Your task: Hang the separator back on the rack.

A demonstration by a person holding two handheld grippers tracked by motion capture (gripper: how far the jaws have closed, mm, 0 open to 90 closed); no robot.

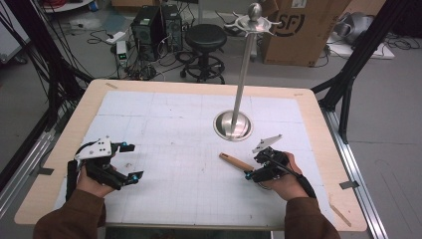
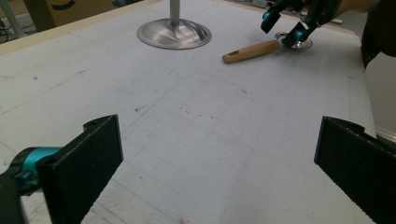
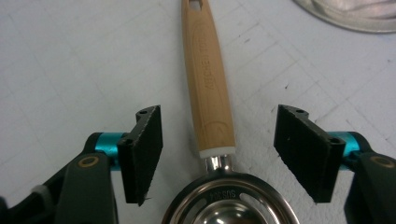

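Left gripper sits spread and empty at the mat's left, well away. Ladle lies right of centre, near the stand base. My right gripper is released, jaws straddling the handle's neck, long axis running straight ahead between them.

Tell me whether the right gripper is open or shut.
Open. The right gripper has its jaws spread either side of the wooden handle, with gaps on both sides.

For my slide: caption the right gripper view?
Open hand-held gripper straddling a wooden-handled strainer on the mat.
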